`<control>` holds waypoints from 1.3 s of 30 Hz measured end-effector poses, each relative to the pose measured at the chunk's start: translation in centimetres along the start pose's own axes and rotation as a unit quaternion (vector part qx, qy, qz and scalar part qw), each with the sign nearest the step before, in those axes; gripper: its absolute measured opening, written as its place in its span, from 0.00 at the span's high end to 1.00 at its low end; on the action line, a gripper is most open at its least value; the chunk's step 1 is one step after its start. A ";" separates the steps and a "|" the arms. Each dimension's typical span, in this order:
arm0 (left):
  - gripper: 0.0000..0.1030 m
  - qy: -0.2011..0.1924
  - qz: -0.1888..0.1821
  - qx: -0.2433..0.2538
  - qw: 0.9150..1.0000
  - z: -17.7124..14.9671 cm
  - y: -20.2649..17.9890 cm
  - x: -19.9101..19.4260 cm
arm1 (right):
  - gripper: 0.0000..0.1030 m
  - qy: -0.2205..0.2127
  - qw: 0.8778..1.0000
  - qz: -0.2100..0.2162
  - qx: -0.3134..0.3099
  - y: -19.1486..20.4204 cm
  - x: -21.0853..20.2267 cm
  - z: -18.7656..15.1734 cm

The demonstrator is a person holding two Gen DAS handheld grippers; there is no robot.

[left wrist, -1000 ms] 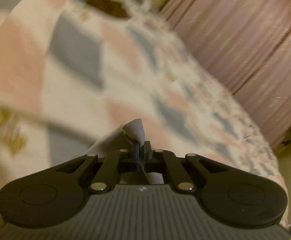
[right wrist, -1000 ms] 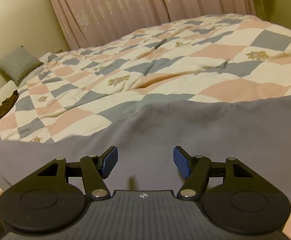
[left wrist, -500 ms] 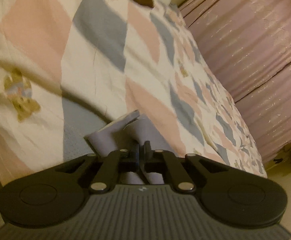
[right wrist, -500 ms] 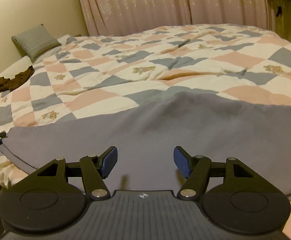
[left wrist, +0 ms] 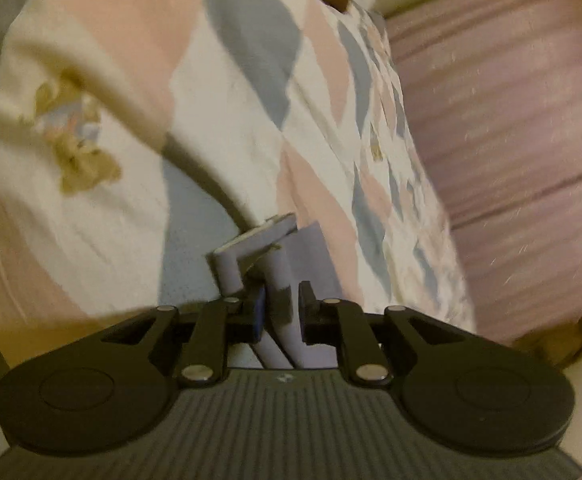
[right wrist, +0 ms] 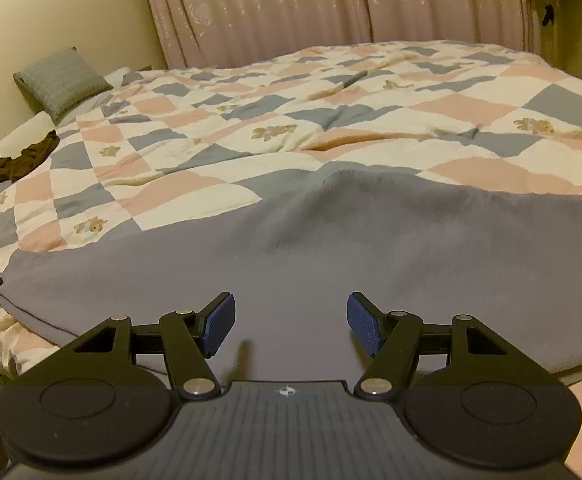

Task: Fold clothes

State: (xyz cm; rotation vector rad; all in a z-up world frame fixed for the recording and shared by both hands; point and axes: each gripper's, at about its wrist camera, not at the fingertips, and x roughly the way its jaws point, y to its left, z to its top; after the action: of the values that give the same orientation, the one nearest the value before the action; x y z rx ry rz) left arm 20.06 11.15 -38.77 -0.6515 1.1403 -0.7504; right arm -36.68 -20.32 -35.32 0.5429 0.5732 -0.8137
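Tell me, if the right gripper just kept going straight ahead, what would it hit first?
Most likely the grey garment spread on the quilt; the right gripper points low across it, fingers open, though depth is unclear.

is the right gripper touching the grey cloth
Apart. The right wrist view shows the right gripper open above the grey cloth, its fingers casting a separate shadow on the fabric.
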 end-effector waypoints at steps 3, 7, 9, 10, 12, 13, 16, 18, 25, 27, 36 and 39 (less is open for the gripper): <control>0.93 0.002 0.003 -0.001 1.000 0.0 0.4 0.2 | 0.37 0.006 1.000 -0.004 0.001 -0.3 0.2 -0.2; 1.00 -0.027 0.029 0.064 0.997 -0.6 -1.7 -0.8 | 0.37 0.010 1.000 -0.009 0.011 -0.8 0.4 -0.4; 1.00 -0.051 0.041 0.113 0.991 -1.0 -3.3 -1.8 | 0.37 0.011 1.000 -0.015 0.007 -0.8 0.4 -0.5; 1.00 -0.063 0.045 0.136 0.988 -1.2 -4.2 -2.3 | 0.37 0.011 1.000 -0.018 0.004 -0.9 0.4 -0.5; 1.00 -0.080 0.049 0.177 0.980 -1.5 -5.6 -3.6 | 0.37 0.012 0.999 -0.030 -0.002 -1.0 0.3 -0.5; 1.00 -0.084 0.050 0.190 0.977 -1.6 -5.9 -4.0 | 0.37 0.012 0.999 -0.033 -0.004 -1.1 0.2 -0.5; 1.00 -0.091 0.051 0.198 0.975 -1.5 -6.4 -4.9 | 0.37 0.010 0.999 -0.037 0.000 -1.6 -0.1 -0.4; 1.00 -0.097 0.046 0.204 0.973 -1.4 -6.9 -5.3 | 0.37 0.009 0.999 -0.040 0.000 -1.7 -0.2 -0.4; 1.00 -0.064 0.125 0.278 0.950 -2.6 -6.2 -1.4 | 0.37 -0.013 0.998 0.010 -0.057 0.7 -1.2 -0.8; 0.95 -0.076 0.156 0.314 0.933 -3.0 -6.2 -1.6 | 0.53 -0.024 0.992 0.033 -0.117 3.1 -1.6 -1.3; 0.93 -0.086 0.168 0.542 0.819 -10.1 -9.6 -4.6 | 0.57 -0.027 0.961 0.034 -0.274 8.9 -0.7 -3.3; 0.94 -0.055 0.095 0.671 0.733 -17.0 -12.4 -4.6 | 0.57 -0.031 0.961 0.025 -0.272 8.9 -0.8 -3.5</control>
State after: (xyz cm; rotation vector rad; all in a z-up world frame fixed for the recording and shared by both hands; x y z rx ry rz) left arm 0.43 6.15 -31.49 0.6497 0.2985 -1.1012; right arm -31.02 -12.54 -35.35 0.0257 0.6896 -0.5867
